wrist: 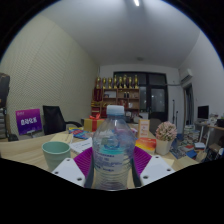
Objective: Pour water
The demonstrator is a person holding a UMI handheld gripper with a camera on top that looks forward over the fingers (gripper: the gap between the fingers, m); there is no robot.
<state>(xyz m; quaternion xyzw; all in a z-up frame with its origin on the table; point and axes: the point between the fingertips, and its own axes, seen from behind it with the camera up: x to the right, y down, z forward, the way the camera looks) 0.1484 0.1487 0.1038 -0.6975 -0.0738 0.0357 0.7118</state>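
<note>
- Gripper view: gripper (113, 168) sat at 6 o'clock, fingers pointing fwd, pink pads (84, 161) facing inward.
- Bottle (113, 146), clear plastic w/ white cap, stood upright btwn the fingers; both pads looked pressed against its sides, so fingers were closed narrow, holding it.
- Bottle label, pale w/ blue print, sat abt mid-body; can't tell water level.
- Cup (56, 153), light green, stood on the table (25, 150) at abt 9 o'clock from bottle, near left finger, not touching bottle.
- Purple sign (29, 121) w/ white lettering stood further back at 10 o'clock, beyond cup; text too small to read.
- Black chair (55, 119) sat behind the sign, right of it.
- Small pot w/ dried flowers (165, 135) stood at 3 o'clock from bottle, past right finger.
- Clutter of small items lay on table at 3–4 o'clock, too small to tell apart.
- Shelves (118, 93) w/ bottles/boxes stood at far wall, 12 o'clock, above bottle cap.
- Ceiling light (136, 3) glowed at 12 o'clock, top.
</note>
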